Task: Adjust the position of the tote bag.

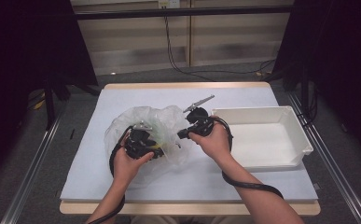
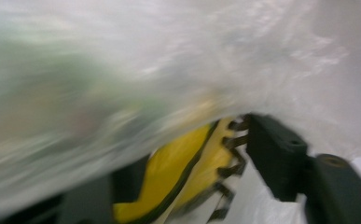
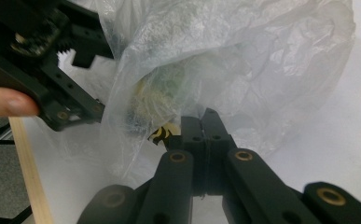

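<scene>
On the left half of the table (image 1: 94, 177), a crumpled clear bag (image 1: 162, 122) lies on the white cover. Through its film, in the right gripper view, pale greenish and yellowish contents (image 3: 162, 95) show, too hazy to name.

The left gripper (image 1: 143, 142) is pressed against the bag's near left side. In its own blurred view the bag (image 2: 178, 60) hangs across the frame above a yellow, black-edged piece (image 2: 178, 163) lying between the jaws; whether the jaws are clamped or released I cannot tell.

The right gripper (image 3: 205, 122) comes at the bag's right side, its jaws pressed flat together with a fold of film apparently pinched at their tips. In the high view this gripper (image 1: 187, 131) sits just between bag and tray.

On the right of the table stands a white tray (image 1: 292, 119) with bare white floor, apart from the bag.
</scene>
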A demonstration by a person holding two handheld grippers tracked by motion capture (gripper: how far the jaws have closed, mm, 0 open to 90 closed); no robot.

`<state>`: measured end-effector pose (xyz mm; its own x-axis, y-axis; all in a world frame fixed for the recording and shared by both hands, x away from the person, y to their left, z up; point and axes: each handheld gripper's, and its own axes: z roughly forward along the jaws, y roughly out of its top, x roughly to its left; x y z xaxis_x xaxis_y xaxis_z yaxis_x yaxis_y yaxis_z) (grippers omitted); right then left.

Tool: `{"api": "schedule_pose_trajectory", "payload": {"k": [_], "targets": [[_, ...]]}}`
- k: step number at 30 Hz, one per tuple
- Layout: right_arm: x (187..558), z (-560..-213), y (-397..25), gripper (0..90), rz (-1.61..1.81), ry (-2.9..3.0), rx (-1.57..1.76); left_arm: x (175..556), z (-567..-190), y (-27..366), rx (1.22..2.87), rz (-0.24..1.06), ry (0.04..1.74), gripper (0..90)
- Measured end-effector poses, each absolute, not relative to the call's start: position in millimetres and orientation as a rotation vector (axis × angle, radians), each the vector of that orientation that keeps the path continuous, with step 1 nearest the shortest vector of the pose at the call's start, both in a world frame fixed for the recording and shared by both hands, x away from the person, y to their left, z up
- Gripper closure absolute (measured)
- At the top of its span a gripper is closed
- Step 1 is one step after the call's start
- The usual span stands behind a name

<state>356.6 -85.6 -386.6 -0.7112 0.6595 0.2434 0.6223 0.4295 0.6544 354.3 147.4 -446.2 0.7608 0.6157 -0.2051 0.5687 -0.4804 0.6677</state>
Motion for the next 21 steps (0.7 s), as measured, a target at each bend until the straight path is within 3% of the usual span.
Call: {"api": "schedule_pose_trajectory", "payload": {"k": [1, 5, 6, 13, 21], "targets": [[356.8, -386.4, -85.7, 90.0, 1.162, 2.615, 1.172, 353.9, -447.3, 146.0, 2.197, 0.084, 0.873, 48.4], [357.6, -386.7, -86.6, 90.0, 1.172, 2.598, 1.204, 349.0, -449.4, 143.4, 2.226, 0.041, 0.811, 85.9], [358.5, -386.4, -87.2, 90.0, 1.174, 2.581, 1.222, 348.1, -449.4, 143.0, 2.231, 0.02, 0.807, 90.0], [375.7, -390.9, -96.2, 90.0, 1.162, 2.508, 1.302, 333.0, -449.6, 147.0, 2.29, -0.109, 0.768, 90.0], [402.1, -399.8, -102.1, 90.0, 1.051, 2.491, 1.364, 322.2, -453.9, 145.0, 2.311, -0.16, 0.739, 90.0]]}}
